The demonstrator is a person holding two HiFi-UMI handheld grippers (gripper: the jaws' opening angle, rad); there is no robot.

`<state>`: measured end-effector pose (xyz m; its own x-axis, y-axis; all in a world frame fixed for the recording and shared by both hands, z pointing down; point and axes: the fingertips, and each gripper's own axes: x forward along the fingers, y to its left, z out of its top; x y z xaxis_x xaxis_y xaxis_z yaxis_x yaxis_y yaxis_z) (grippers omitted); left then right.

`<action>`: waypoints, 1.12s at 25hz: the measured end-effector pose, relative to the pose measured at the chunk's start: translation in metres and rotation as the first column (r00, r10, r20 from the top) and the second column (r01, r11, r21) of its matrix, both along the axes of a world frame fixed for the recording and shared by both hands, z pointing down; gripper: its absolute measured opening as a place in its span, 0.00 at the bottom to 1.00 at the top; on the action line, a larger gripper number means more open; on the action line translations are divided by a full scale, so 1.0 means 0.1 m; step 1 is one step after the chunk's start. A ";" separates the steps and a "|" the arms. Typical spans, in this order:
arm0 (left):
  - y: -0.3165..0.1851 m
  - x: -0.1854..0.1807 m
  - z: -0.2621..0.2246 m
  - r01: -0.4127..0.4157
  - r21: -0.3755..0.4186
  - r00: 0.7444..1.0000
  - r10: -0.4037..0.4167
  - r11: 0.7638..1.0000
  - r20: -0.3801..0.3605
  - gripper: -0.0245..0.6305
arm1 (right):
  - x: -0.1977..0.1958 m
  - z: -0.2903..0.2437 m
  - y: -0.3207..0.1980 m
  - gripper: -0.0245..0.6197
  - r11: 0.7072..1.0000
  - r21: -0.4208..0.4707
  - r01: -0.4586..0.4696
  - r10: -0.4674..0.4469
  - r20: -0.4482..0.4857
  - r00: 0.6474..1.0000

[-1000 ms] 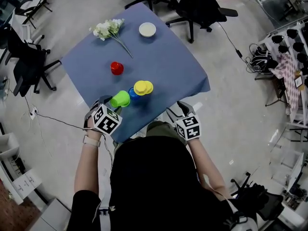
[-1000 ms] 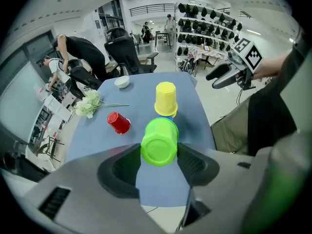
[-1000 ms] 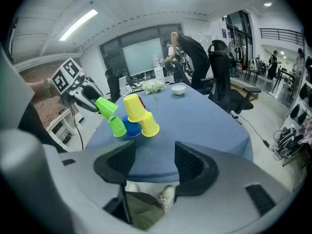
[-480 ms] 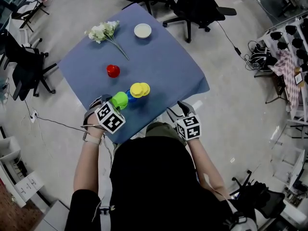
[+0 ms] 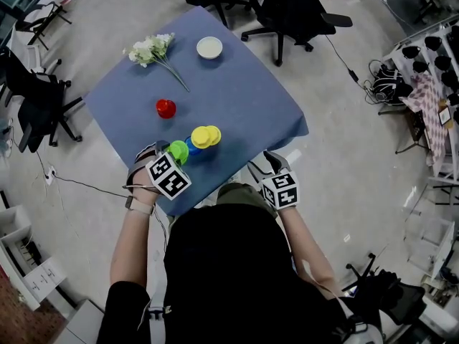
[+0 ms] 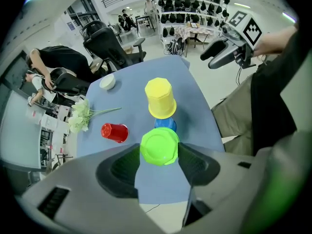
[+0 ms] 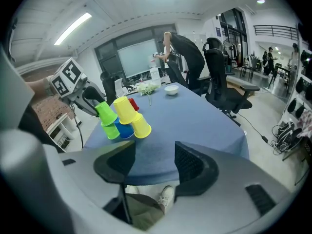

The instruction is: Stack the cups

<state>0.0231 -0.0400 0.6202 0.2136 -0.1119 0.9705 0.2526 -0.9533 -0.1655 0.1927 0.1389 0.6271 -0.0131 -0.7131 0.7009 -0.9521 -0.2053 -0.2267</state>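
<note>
Green plastic cup (image 6: 159, 144), upside down, was clamped between the 2 jaws of the left gripper (image 6: 159, 151), with a blue cup (image 6: 166, 124) and a yellow cup (image 6: 160, 98) just beyond. Jaws of the right gripper (image 7: 155, 162) stood apart, empty.

Person, worn: black short-sleeved top (image 5: 237, 264); olive trousers (image 5: 233, 190); white shoe (image 7: 165, 195), at 6 o'clock in the right gripper view; pale wristband (image 5: 138, 208), at 8 o'clock in the head view.

Left gripper (image 5: 171, 155) and right gripper (image 5: 264, 162): grey shells, black ribbed pads (image 7: 192, 165), white cubes (image 5: 169, 177) printed with black square markers.
</note>
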 end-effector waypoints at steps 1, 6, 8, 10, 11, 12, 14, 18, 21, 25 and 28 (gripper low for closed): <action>-0.01 0.00 0.00 -0.002 0.005 1.000 0.002 1.000 -0.007 0.44 | -0.01 0.00 -0.01 0.45 1.000 0.000 0.000 0.000 0.000 1.000; -0.07 0.01 -0.04 0.007 0.022 0.999 -0.006 1.000 -0.045 0.50 | -0.05 0.01 -0.08 0.45 1.000 -0.003 0.011 -0.011 0.002 1.000; -0.08 -0.03 -0.07 0.026 0.012 0.998 -0.025 1.000 -0.057 0.50 | -0.06 0.01 -0.14 0.45 1.000 0.002 0.025 -0.025 0.002 1.000; -0.08 -0.07 -0.08 0.055 -0.001 0.996 -0.055 0.998 -0.069 0.50 | -0.06 -0.01 -0.20 0.45 0.999 0.009 0.045 -0.045 0.001 0.999; -0.07 -0.09 -0.09 0.073 -0.005 0.995 -0.073 0.997 -0.074 0.50 | -0.05 -0.02 -0.24 0.45 0.998 0.013 0.057 -0.057 0.001 0.998; -0.07 -0.13 -0.09 0.091 -0.007 0.993 -0.092 0.996 -0.077 0.50 | -0.04 -0.04 -0.28 0.45 0.997 0.018 0.070 -0.070 -0.001 0.998; -0.06 -0.21 -0.08 0.128 -0.010 0.988 -0.129 0.992 -0.080 0.50 | -0.01 -0.09 -0.38 0.45 0.995 0.032 0.097 -0.097 -0.008 0.995; -0.07 -0.43 -0.06 0.215 -0.035 0.972 -0.218 0.976 -0.085 0.50 | 0.05 -0.24 -0.71 0.45 0.985 0.072 0.155 -0.153 -0.028 0.988; -0.05 -0.61 -0.01 0.298 -0.067 0.948 -0.303 0.952 -0.093 0.50 | 0.09 -0.38 -1.02 0.44 0.972 0.112 0.205 -0.201 -0.039 0.979; -0.02 -0.81 0.03 0.407 -0.105 0.902 -0.417 0.908 -0.114 0.47 | 0.12 -0.54 -1.48 0.44 0.945 0.150 0.290 -0.284 -0.057 0.957; -0.03 -0.92 0.02 0.508 -0.164 0.836 -0.530 0.846 -0.143 0.42 | 0.12 -0.59 -1.86 0.44 0.913 0.162 0.374 -0.367 -0.068 0.928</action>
<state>-0.0693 -0.0429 0.6226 0.3237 -0.1454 0.9349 -0.3073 -0.9507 -0.0414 0.2046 -0.0470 0.5684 -0.2771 -0.7698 0.5750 -0.9603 0.2022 -0.1921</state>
